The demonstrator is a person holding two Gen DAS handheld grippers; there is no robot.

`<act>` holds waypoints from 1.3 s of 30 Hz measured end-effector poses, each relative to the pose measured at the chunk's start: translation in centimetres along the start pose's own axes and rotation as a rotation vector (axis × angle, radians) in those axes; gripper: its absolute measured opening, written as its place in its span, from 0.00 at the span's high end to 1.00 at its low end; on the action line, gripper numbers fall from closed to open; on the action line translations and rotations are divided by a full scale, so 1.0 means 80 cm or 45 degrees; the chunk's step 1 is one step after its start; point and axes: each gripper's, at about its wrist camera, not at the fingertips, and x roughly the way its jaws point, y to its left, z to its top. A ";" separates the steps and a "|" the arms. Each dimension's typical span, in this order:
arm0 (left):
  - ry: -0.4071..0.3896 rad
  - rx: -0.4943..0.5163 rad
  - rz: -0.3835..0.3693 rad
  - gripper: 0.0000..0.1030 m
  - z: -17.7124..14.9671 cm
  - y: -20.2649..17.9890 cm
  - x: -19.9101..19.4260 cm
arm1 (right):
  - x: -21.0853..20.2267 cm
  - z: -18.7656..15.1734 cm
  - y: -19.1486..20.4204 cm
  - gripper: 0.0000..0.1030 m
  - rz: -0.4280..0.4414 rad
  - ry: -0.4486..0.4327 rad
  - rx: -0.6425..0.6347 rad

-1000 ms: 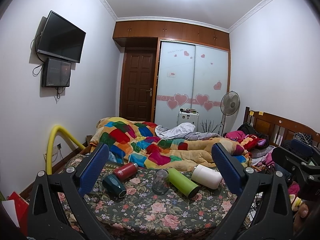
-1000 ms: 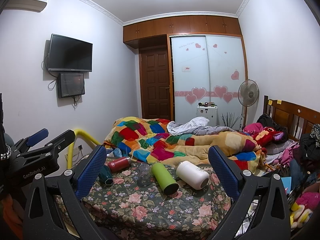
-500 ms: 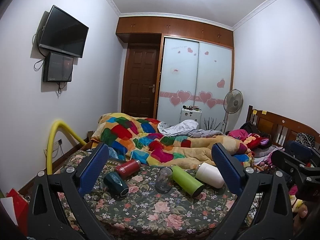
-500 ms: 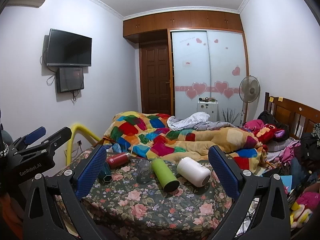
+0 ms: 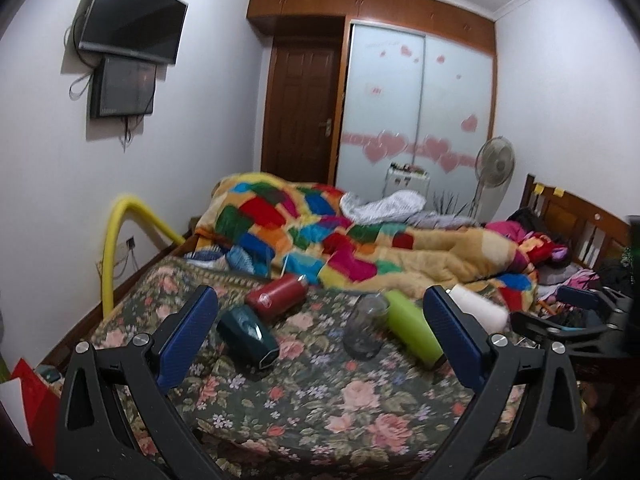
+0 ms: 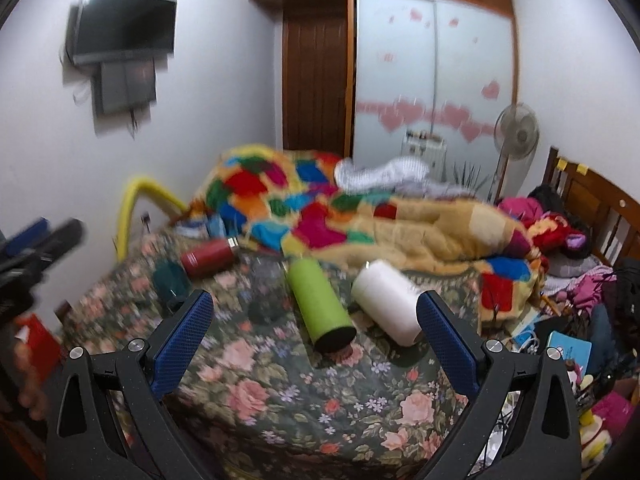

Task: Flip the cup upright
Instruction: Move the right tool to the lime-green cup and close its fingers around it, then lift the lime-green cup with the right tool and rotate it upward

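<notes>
Five vessels on the floral bedspread [image 5: 352,396] at the foot of the bed.

Dark green cup [image 5: 247,331] lying on its side, farthest left, mouth end turned toward the near edge. Red bottle [image 5: 277,295] on its side just behind it, near the patchwork quilt [image 5: 320,232]. Clear glass [image 5: 366,326] in the middle of the row; tilt hard to judge, whether upright or mouth-down cannot be told. Lime green bottle [image 6: 320,304] on its side just right of the glass, dark end facing the near edge. White bottle [image 6: 386,306] on its side beside the lime one, farthest right.

Left claw [image 5: 320,340]: blue pads spread wide, nothing between them, hanging above the near part of the bedspread with the dark green cup and the glass seen between the pads. No contact with any vessel.

Right claw [image 6: 314,342]: likewise wide apart and holding nothing, lime bottle and white bottle framed between the pads, none touched. Right view motion-blurred, left side worst.

Standing fan [image 5: 494,168] by the wardrobe, television [image 5: 132,34] on the left wall.
</notes>
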 end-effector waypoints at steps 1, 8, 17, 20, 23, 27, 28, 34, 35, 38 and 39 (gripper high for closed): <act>0.018 -0.008 0.009 0.00 -0.004 0.004 0.009 | 0.025 0.001 0.000 0.02 0.003 0.057 -0.020; 0.116 -0.016 0.045 0.00 -0.027 0.018 0.055 | 0.157 0.009 0.000 0.03 0.069 0.384 -0.127; 0.169 0.006 0.046 0.00 -0.046 0.018 0.080 | 0.263 0.002 -0.014 0.21 0.186 0.719 -0.137; 0.178 0.005 0.037 0.00 -0.048 0.018 0.084 | 0.273 -0.002 -0.010 0.21 0.165 0.743 -0.185; 0.186 0.000 0.033 0.00 -0.049 0.017 0.089 | 0.283 -0.005 -0.009 0.21 0.151 0.777 -0.213; 0.195 -0.004 0.032 0.00 -0.050 0.018 0.093 | 0.294 -0.011 -0.007 0.22 0.127 0.812 -0.253; 0.196 -0.006 0.034 0.00 -0.050 0.019 0.093 | 0.299 -0.011 -0.006 0.23 0.113 0.819 -0.261; 0.200 -0.016 0.034 0.00 -0.048 0.020 0.089 | 0.320 -0.010 -0.011 0.39 0.128 0.868 -0.214; 0.197 -0.013 0.034 0.00 -0.047 0.020 0.087 | 0.319 -0.010 -0.011 0.39 0.129 0.866 -0.209; 0.186 0.000 0.037 0.00 -0.045 0.018 0.084 | 0.313 -0.012 -0.011 0.40 0.134 0.854 -0.176; 0.183 0.002 0.037 0.00 -0.045 0.018 0.083 | 0.309 -0.013 -0.011 0.40 0.139 0.846 -0.165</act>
